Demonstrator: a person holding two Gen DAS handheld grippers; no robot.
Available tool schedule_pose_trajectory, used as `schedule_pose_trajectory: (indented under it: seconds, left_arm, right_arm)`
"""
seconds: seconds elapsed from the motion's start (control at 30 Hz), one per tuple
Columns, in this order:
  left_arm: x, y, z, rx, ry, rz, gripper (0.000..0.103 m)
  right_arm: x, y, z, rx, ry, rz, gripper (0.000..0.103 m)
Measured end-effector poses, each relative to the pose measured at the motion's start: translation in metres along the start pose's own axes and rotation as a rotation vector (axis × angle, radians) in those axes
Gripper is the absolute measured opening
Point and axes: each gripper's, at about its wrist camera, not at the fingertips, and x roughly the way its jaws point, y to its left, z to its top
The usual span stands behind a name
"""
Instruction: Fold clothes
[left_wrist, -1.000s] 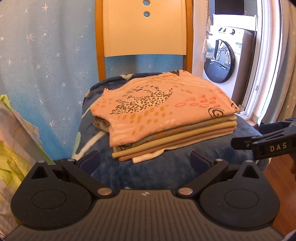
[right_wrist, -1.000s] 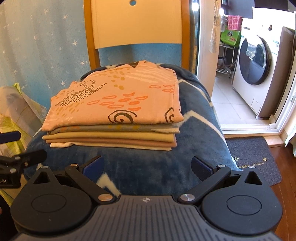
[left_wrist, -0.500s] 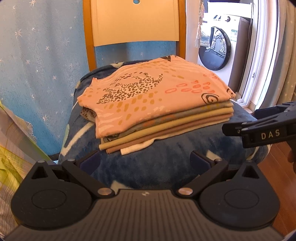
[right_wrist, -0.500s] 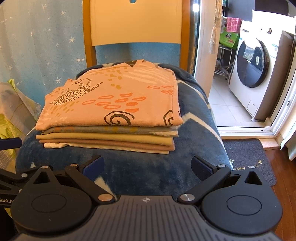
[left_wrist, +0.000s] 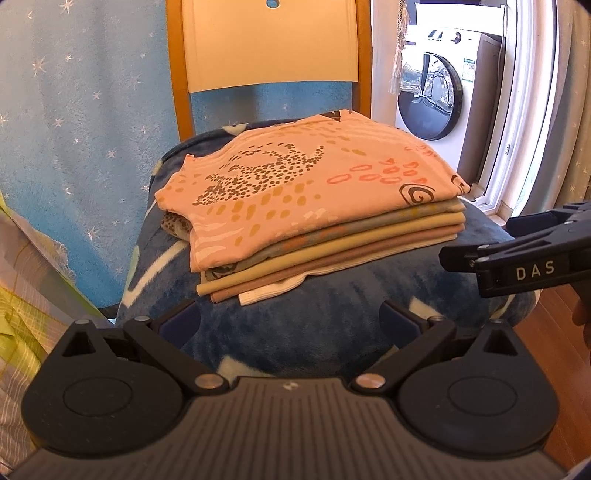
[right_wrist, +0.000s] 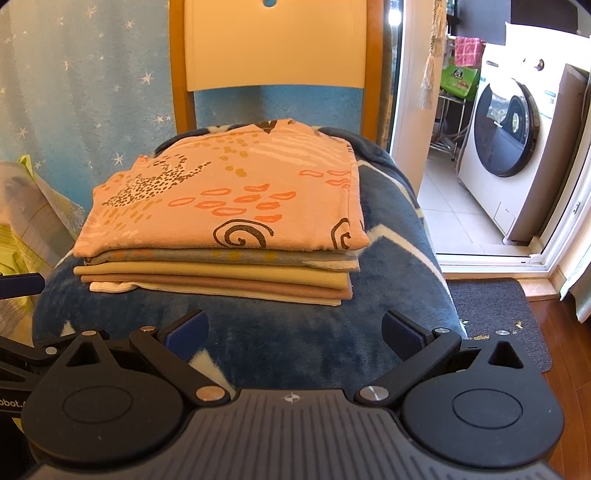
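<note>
Folded clothes (left_wrist: 314, 199) stacked on blanket (left_wrist: 332, 325) covering chair (left_wrist: 273, 44); washing machine (right_wrist: 517, 147) behind, right.

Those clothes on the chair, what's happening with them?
A person is folding clothes with a gripper in each hand. A neat stack sits on a blue blanket over the chair, with a peach patterned shirt on top. The left gripper and the right gripper are both open, empty, and in front of the stack, touching nothing. From here the stack looks finished.
</note>
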Motion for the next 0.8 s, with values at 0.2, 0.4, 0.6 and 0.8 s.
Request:
schedule_pose_trajectory:
  seconds: [0.2, 0.4, 0.6, 0.8]
  left_arm:
    - [-0.016, -0.001, 0.005, -0.007, -0.034, 0.011, 0.102]
    - [-0.033, 0.000, 0.006, -0.024, -0.051, 0.000, 0.102]
    - [-0.048, -0.001, 0.003, -0.037, -0.054, 0.005, 0.102]
    - [-0.056, -0.001, -0.001, -0.056, -0.045, 0.016, 0.102]
  right_arm:
    - [-0.018, -0.002, -0.001, 0.022, -0.023, 0.023, 0.103]
    - [-0.037, -0.004, -0.003, 0.038, -0.040, 0.037, 0.103]
    - [-0.057, -0.008, -0.006, 0.051, -0.054, 0.052, 0.103]
    - [-0.072, -0.007, -0.009, 0.051, -0.052, 0.060, 0.103]
